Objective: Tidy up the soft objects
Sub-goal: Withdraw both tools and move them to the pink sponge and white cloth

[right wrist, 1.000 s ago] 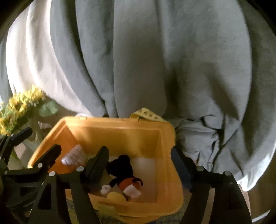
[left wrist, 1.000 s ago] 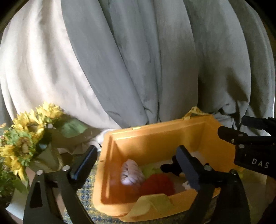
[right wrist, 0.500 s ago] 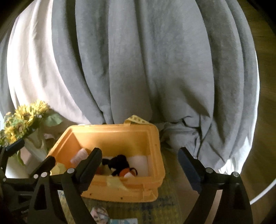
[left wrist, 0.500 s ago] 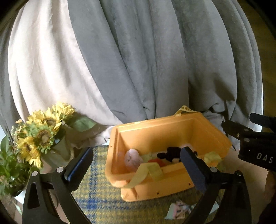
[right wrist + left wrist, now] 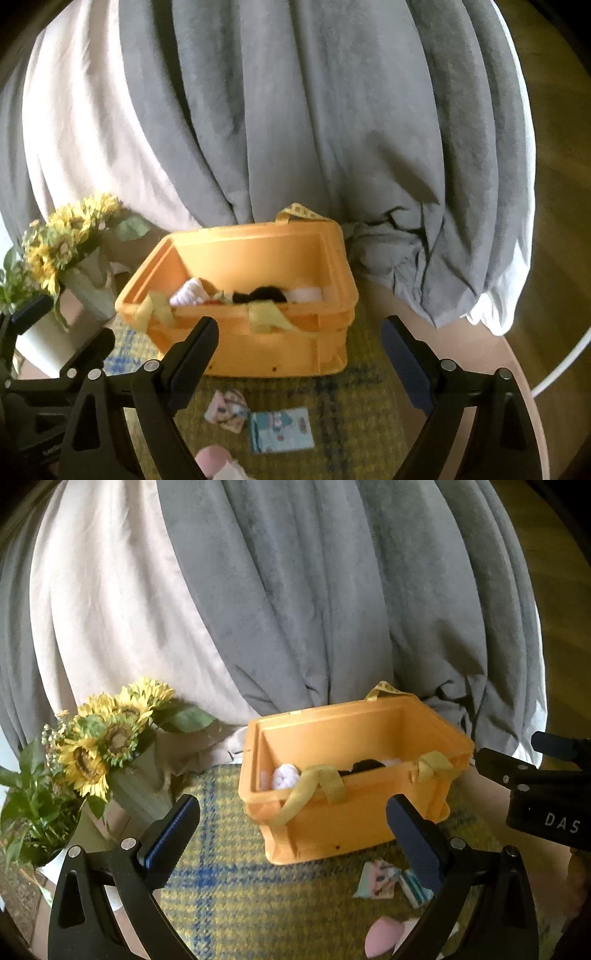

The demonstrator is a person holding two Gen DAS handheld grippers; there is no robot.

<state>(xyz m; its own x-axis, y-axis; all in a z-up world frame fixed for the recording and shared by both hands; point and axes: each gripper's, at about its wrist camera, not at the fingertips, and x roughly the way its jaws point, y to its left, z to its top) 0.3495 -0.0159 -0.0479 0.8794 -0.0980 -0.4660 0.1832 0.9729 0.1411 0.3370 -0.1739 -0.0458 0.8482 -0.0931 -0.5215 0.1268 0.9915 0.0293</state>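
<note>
Right gripper point(image 5: 299, 347): jaws stand wide apart, having just been opening, with nothing between them. Left gripper point(image 5: 291, 823): jaws also spread wide and empty. Both hang above the mat, short of the box, pointing down at a slant toward it. In the right wrist view the left gripper's black frame shows at the lower left edge; in the left wrist view the right gripper's body shows at the right edge, with white lettering on it.

Below and between the jaws: a yellow-green plaid mat point(image 5: 236, 897) with blue lines, lying on a pale round table point(image 5: 480, 350).

On the mat, nearer than the box: two small flat printed packets point(image 5: 255, 417) lying side by side, one pinkish, one teal. A pink and white soft thing point(image 5: 218, 463) sits at the bottom edge of both views, partly cut off; I cannot tell what it is.

Orange box point(image 5: 351, 812): upright on the mat, open at the top, with limp yellow straps point(image 5: 317, 786) draped over its near rim. Inside: a white rolled cloth point(image 5: 284, 775) toward the left end, a black plush toy point(image 5: 262, 293) near the middle, something white at the right. The contents are mostly hidden by the near wall.

Left of the box: sunflowers point(image 5: 107, 734) in a pale vase, off the mat.

Behind everything: grey and off-white curtains point(image 5: 295, 590) bunched down to the table.
</note>
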